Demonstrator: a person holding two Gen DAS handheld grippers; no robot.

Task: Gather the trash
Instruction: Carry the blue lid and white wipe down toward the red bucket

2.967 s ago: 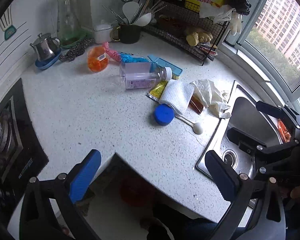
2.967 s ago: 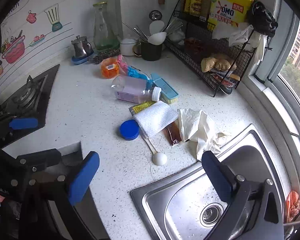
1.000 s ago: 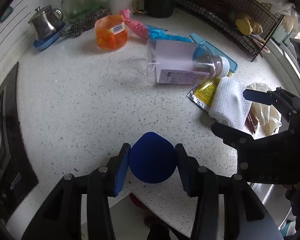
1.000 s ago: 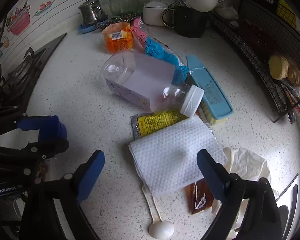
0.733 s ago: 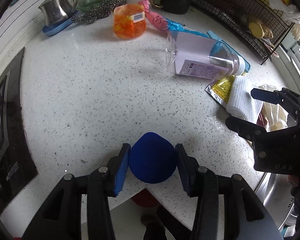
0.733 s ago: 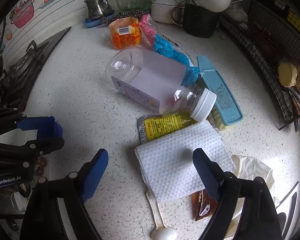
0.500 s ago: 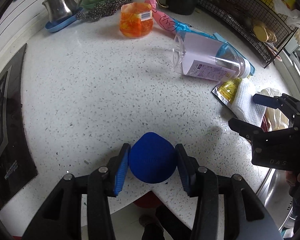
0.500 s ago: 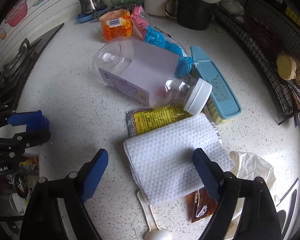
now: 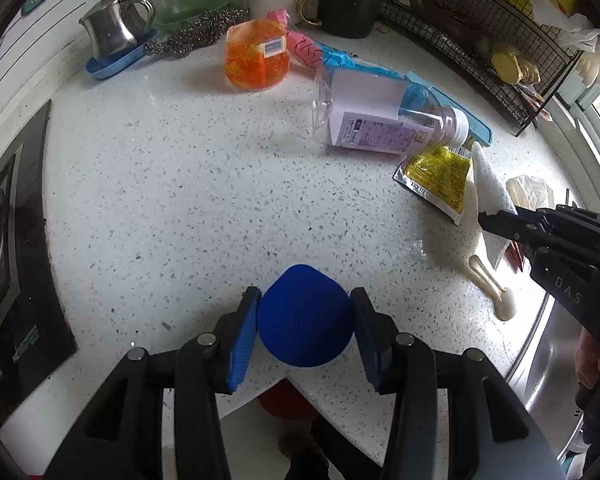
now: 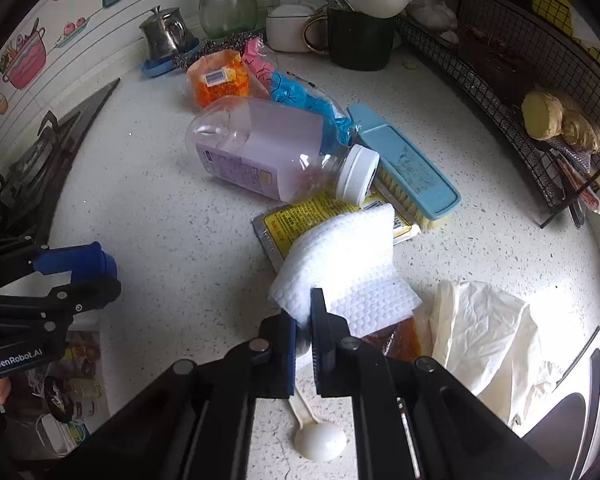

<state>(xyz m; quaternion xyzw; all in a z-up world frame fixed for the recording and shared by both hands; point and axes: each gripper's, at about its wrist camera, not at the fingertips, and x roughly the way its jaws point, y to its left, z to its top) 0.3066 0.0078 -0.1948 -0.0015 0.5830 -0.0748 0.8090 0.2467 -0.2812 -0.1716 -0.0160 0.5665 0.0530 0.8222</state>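
Two tools are at work over my speckled worktop (image 9: 204,184). My left tool (image 9: 305,320) pinches a blue lid (image 9: 305,318) between its blue pads, held above the worktop's near edge. My right tool (image 10: 305,334) has its jaws pressed together on the near edge of a white paper towel (image 10: 348,256), whose pinched side is lifted and folded up while its far side lies over a yellow sachet (image 10: 300,216). Just beyond the sachet a clear bottle (image 10: 268,148) with a white cap lies on its side, touching a light blue brush (image 10: 408,168). Behind the bottle sit a blue and pink wrapper (image 10: 288,88) and an orange bag (image 10: 216,80). To the right of the towel lies a crumpled white bag (image 10: 488,328), with a brown sauce packet (image 10: 396,338) between the two. A white plastic spoon (image 10: 320,440) rests on the worktop under my right tool. At the far right, the sink's (image 10: 572,412) rim shows.
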